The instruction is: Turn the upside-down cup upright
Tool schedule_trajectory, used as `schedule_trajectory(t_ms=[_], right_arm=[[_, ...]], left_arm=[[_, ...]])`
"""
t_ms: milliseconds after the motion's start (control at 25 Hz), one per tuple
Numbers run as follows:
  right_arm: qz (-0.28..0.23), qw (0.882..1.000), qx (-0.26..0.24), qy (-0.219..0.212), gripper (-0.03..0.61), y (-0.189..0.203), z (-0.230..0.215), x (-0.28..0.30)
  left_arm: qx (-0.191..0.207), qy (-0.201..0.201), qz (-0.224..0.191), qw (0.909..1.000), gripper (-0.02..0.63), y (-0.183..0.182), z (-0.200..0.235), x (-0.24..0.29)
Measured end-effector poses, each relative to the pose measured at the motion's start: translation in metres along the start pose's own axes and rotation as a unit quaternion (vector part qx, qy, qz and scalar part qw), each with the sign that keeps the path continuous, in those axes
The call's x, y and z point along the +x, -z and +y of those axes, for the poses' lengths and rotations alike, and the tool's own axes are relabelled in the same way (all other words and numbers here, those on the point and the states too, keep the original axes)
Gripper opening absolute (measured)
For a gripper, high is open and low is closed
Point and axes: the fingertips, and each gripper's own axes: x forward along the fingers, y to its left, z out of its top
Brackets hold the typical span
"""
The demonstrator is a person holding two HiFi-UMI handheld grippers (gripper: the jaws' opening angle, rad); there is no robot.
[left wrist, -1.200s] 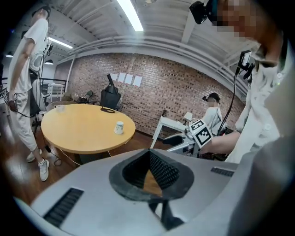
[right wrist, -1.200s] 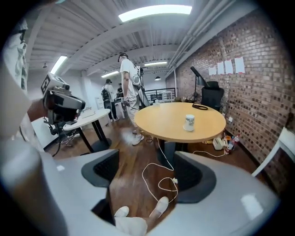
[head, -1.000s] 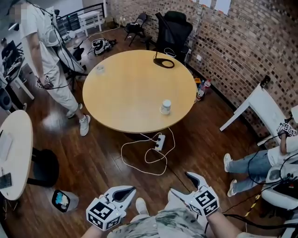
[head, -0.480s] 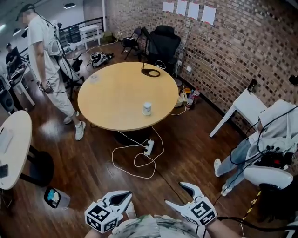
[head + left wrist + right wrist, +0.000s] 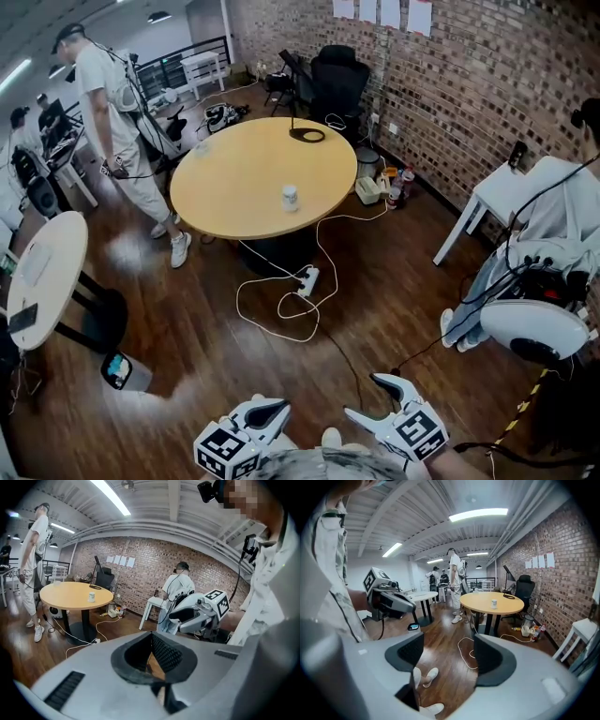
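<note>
A small white cup [image 5: 290, 197] stands near the front edge of the round wooden table [image 5: 244, 178], far ahead of me; which way up it is cannot be told at this distance. It also shows in the left gripper view as the cup [image 5: 91, 597] and in the right gripper view as the cup [image 5: 494, 603]. Both grippers hang low in front of my body, well away from the table. My left gripper [image 5: 274, 409] has its jaws together with nothing in them. My right gripper [image 5: 364, 397] is open, its jaws closing, with only floor between them.
A person [image 5: 120, 122] stands at the table's left side. A black cable ring [image 5: 307, 135] lies on the far side of the tabletop. A power strip [image 5: 307, 279] and white cables trail on the floor. A seated person [image 5: 553, 234], a white chair [image 5: 487, 202] and a small white table [image 5: 42, 277] flank the room.
I have backed away from the round table, so it and the cup look smaller and farther off. Both grippers came back with me. The cup has not moved on the table.
</note>
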Motion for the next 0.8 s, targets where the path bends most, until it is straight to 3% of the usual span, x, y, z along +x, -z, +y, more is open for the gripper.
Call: schedule_trajectory(t_ms=[120, 280, 520, 800], right_arm=[[-0.007, 1.0, 0.001, 0.0, 0.331, 0.003, 0.016, -0.022], [-0.024, 1.0, 0.005, 0.005, 0.331, 0.011, 0.017, -0.047], [-0.029, 0.999, -0.013, -0.013, 0.331, 0.014, -0.026, -0.047], [-0.014, 1.0, -0.02, -0.011, 0.333, -0.014, -0.003, -0.064]], left_arm=[[-0.007, -0.002, 0.01, 0.9999, 0.008, 0.006, -0.026, -0.011], [0.015, 0.001, 0.001, 0.9999, 0.008, -0.004, -0.059, -0.005], [0.019, -0.005, -0.01, 0.9998, 0.008, -0.025, -0.068, 0.044], [-0.005, 0.001, -0.024, 0.9997, 0.008, -0.048, -0.077, 0.008]])
